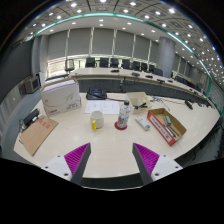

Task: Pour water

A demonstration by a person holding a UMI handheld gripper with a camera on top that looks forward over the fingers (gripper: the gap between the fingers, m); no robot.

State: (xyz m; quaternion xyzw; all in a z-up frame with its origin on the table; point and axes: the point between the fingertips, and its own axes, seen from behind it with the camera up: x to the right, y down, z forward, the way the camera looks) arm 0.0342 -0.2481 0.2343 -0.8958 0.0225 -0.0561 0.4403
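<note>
Your gripper [110, 160] hangs above the near edge of the pale counter [110, 140], its jaws spread wide apart with nothing between them; the purple pads [76, 155] face each other across bare surface. Well beyond the jaws, near the middle of the counter, stands a small yellow cup [96, 122], and just to its right a clear bottle with a red label [123, 115], upright. A red-edged open box [166, 125] lies farther right, a flat cardboard box [38, 133] off to the left, and a white printer-like machine [61, 96] sits behind that.
</note>
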